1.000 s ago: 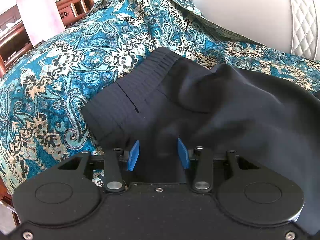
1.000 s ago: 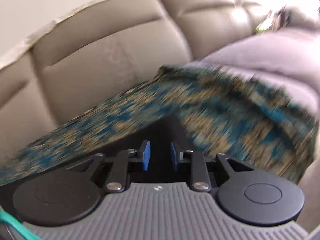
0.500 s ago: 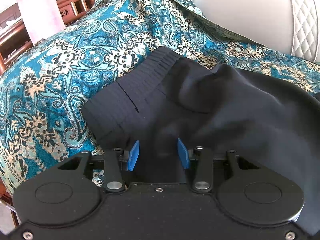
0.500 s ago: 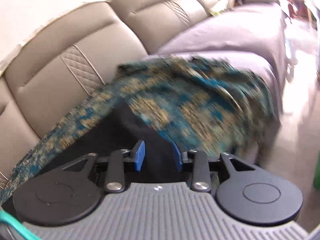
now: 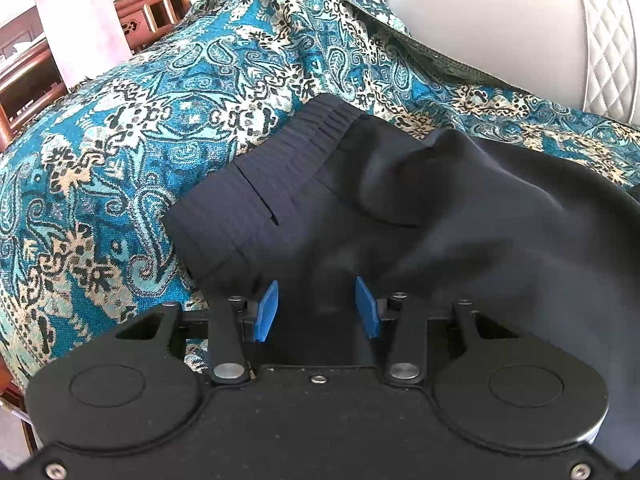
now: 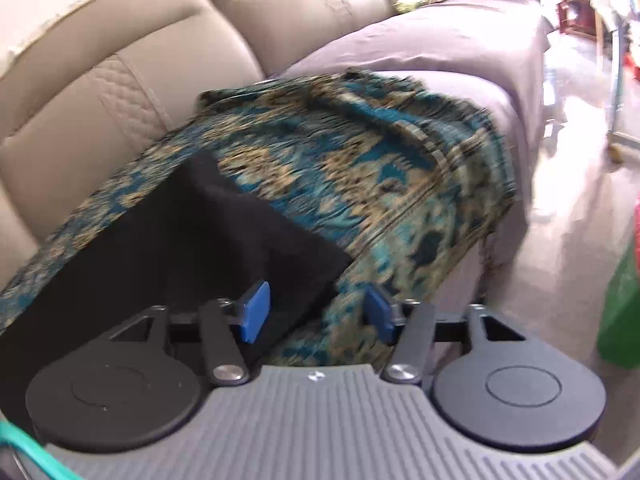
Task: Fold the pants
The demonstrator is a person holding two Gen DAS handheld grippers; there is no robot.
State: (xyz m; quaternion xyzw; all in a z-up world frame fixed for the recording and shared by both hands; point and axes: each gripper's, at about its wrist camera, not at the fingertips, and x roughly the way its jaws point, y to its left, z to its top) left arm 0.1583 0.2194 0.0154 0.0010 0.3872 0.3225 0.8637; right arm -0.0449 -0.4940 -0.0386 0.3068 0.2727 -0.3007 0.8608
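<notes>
Here, dark pants (image 5: 420,208) lie on a teal patterned throw (image 5: 168,128) spread over a beige sofa (image 6: 120,80), their ribbed waistband (image 5: 272,184) angled toward the throw's left side in the left wrist view. The left gripper (image 5: 316,310) points down at the pants just below the waistband; dark cloth fills the gap between its blue pads (image 5: 267,312), but whether the pads press on it cannot be told, the jaws standing partly apart. In the right wrist view, a folded corner of the pants (image 6: 208,240) lies on the throw near the sofa's back cushions, its edge running down under the right gripper's left pad (image 6: 254,312). The right gripper (image 6: 316,312) tilts down over that edge, its jaws opening; between them sit the pants' edge and the bare throw, and the pads are not pressing on either. The throw's far edge hangs over the sofa's front.
</notes>
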